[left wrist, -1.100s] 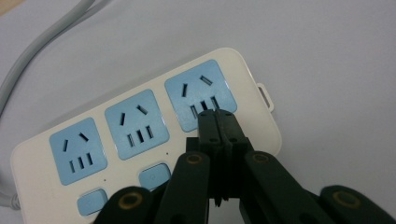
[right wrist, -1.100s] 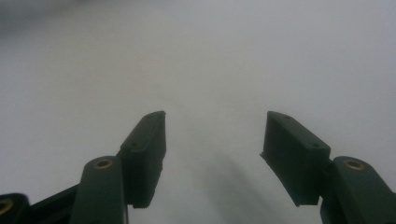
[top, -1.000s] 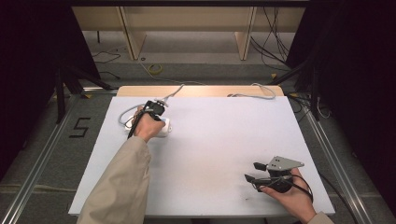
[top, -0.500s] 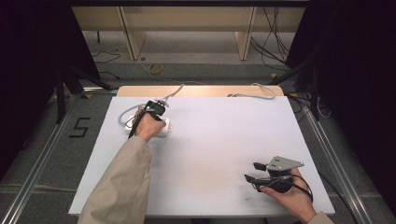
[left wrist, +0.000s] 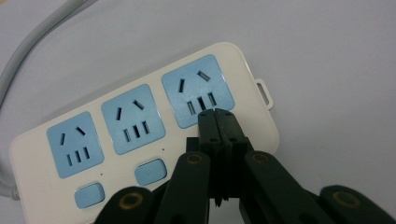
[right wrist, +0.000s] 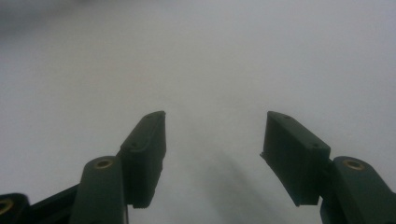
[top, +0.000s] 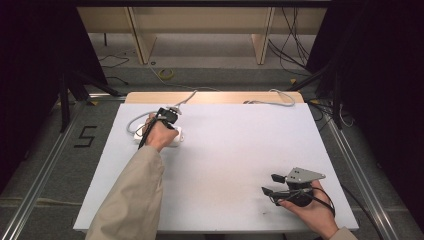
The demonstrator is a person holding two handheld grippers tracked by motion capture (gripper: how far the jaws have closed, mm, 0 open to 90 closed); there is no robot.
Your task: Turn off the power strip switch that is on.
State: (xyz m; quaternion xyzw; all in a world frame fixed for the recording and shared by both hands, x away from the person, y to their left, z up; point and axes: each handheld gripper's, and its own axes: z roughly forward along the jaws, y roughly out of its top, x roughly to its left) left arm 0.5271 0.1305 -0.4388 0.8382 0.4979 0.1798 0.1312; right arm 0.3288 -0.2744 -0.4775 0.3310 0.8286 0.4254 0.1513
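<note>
Where floor darkens, white table (top: 240, 165) bears power strip (left wrist: 140, 135).

Left arm: long beige sleeve (top: 132, 200), loose, reaching to the wrist. Right arm: just a bit of beige cuff at near edge. Both grippers black w/ brass-coloured pivot pins (left wrist: 193, 159) on jaw links; small screw holes in the pads. Right gripper (top: 272, 184) carries a grey three-cornered plate (top: 303, 175) + black cable looped round the hand.
</note>
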